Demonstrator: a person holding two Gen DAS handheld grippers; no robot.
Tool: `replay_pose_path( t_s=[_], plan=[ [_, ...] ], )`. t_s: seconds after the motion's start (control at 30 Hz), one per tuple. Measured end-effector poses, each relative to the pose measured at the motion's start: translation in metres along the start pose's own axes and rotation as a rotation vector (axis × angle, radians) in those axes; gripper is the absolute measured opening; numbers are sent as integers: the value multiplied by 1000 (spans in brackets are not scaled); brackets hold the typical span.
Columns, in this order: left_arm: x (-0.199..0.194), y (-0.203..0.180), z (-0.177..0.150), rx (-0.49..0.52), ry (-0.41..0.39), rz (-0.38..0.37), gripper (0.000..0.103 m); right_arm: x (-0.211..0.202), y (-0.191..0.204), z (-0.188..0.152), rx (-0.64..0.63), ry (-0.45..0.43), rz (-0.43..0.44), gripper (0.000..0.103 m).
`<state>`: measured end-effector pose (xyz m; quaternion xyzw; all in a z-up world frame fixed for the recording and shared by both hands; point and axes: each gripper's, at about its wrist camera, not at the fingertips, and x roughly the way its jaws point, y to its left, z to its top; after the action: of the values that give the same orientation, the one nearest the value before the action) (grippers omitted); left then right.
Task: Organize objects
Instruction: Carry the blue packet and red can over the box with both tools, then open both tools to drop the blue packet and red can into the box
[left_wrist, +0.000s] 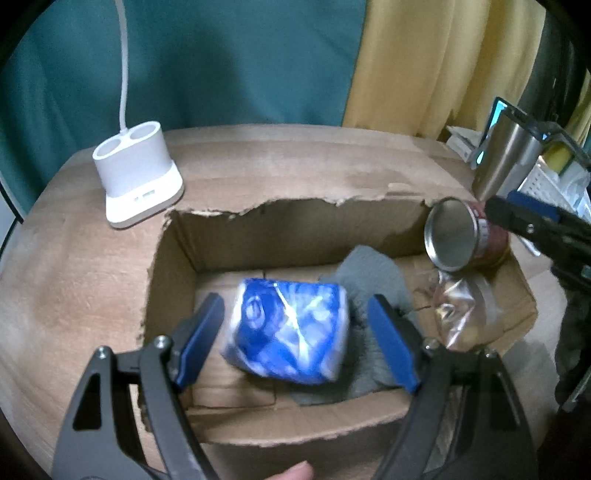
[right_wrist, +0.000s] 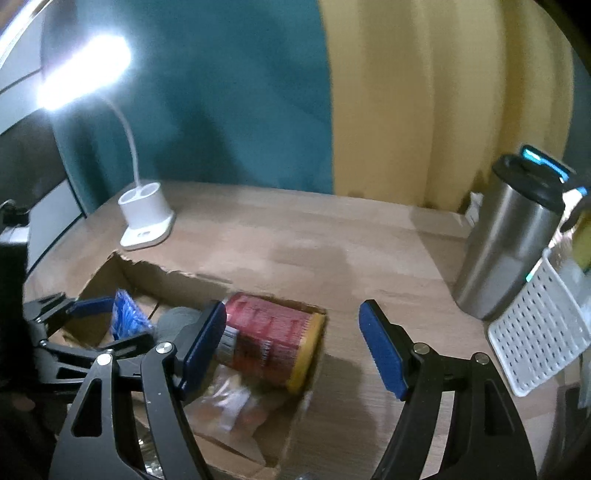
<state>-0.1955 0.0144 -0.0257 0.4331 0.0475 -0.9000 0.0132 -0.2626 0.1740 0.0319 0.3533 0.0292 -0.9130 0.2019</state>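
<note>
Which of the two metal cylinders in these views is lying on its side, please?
The red-labelled can lies tipped over in the cardboard box, its silver end showing in the left wrist view. The steel tumbler stands upright on the table beside the box.

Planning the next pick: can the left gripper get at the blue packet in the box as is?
Probably yes. The left gripper is open above the cardboard box, the blue packet lies between its fingers, uncovered, on a grey cloth. The red can sits off right.

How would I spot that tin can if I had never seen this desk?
Find the torn cardboard box on the wooden desk. At its right end, the can leans on its side, red label, yellow rim, bare metal end; its neighbours are soft: a blue packet and a clear bag.
</note>
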Motion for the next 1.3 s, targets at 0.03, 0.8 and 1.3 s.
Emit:
replay_pose_path(
  t_s=[0.03,0.8,1.3],
  plan=[
    [1,1,0,3,1,1,83,1,-3,0,14,4,-5,77],
    [-38,16,-14,-27,-63,-17,88,-18,5,-22,70,41,-54,80],
    [-72,31,-35,-32,-104,-16,88,-53,46,-44,56,33,-63,81]
  ],
)
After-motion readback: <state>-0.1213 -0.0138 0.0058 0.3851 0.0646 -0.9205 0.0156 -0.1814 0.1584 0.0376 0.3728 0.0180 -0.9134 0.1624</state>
